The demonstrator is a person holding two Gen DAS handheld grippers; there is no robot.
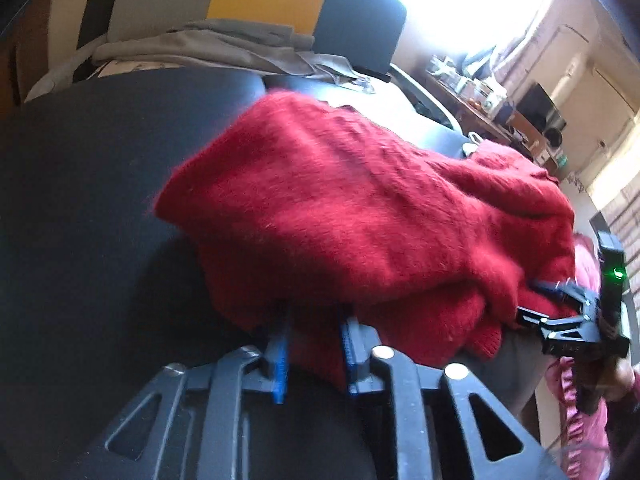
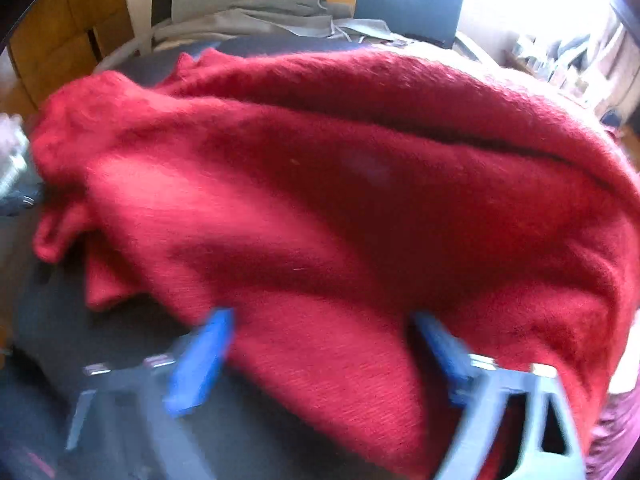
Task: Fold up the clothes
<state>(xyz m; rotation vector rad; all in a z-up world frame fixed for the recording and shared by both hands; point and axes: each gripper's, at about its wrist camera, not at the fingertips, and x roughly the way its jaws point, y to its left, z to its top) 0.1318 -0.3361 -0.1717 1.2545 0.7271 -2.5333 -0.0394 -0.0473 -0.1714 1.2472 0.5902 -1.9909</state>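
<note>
Blue-padded fingers (image 1: pixel 280 360) of the left gripper (image 1: pixel 316 344) sit closest to the left wrist camera, their jaws closed on a fold at the near edge of the red knitted sweater (image 1: pixel 360 216), with fabric pinched in the narrow gap between the pads. That sweater lies bunched and partly doubled over on the dark desk (image 1: pixel 88 208), its upper layer rolled back toward the far side. At the sweater's right end the right gripper (image 1: pixel 532 300) reaches in from the side, held by a hand (image 1: pixel 624 376) in a pink sleeve (image 1: pixel 580 432). From the right wrist view, blurred by motion, the right gripper (image 2: pixel 324 344) has its jaws spread wide apart, with the sweater's (image 2: pixel 320 200) near hem lying between the blue pads (image 2: pixel 200 360), which do not clamp it. Beyond the sweater, grey clothes (image 1: pixel 208 46) are heaped at the far edge of the desk, with a dark chair back (image 1: pixel 360 28) just behind them
</note>
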